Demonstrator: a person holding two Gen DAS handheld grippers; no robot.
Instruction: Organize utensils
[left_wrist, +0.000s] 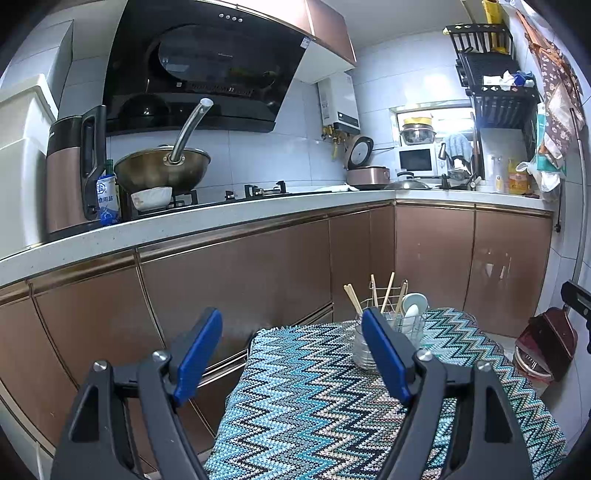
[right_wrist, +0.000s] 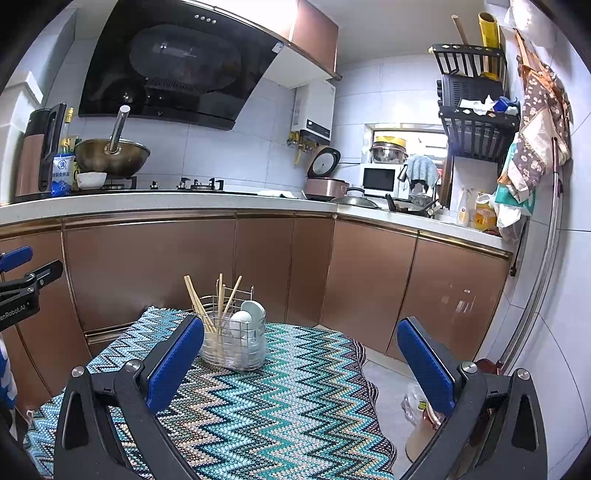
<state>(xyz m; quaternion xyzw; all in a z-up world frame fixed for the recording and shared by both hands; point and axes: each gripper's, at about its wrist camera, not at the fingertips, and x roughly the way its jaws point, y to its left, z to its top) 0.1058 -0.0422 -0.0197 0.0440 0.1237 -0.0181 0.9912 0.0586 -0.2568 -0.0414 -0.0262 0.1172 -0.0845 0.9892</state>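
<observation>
A wire utensil holder (left_wrist: 408, 326) (right_wrist: 236, 347) with a clear base stands on a table under a zigzag cloth (left_wrist: 314, 391) (right_wrist: 280, 402), near its far edge. Wooden chopsticks (left_wrist: 352, 297) (right_wrist: 197, 301) and white spoons (left_wrist: 413, 306) (right_wrist: 247, 314) stick up out of it. My left gripper (left_wrist: 291, 317) is open with nothing between its blue pads, and its right finger overlaps the holder's left side. My right gripper (right_wrist: 300, 325) is also open and empty, with the holder just beyond its left finger. Each gripper shows at the edge of the other's view.
Bronze cabinets (left_wrist: 236, 280) and a white counter (right_wrist: 184, 203) run behind the table, with a wok (left_wrist: 162, 170), a bowl, a rice cooker (right_wrist: 325, 184) and a microwave on top. A plastic bag (right_wrist: 417, 402) lies on the floor to the right. A dark red object (left_wrist: 546, 339) leans by the wall.
</observation>
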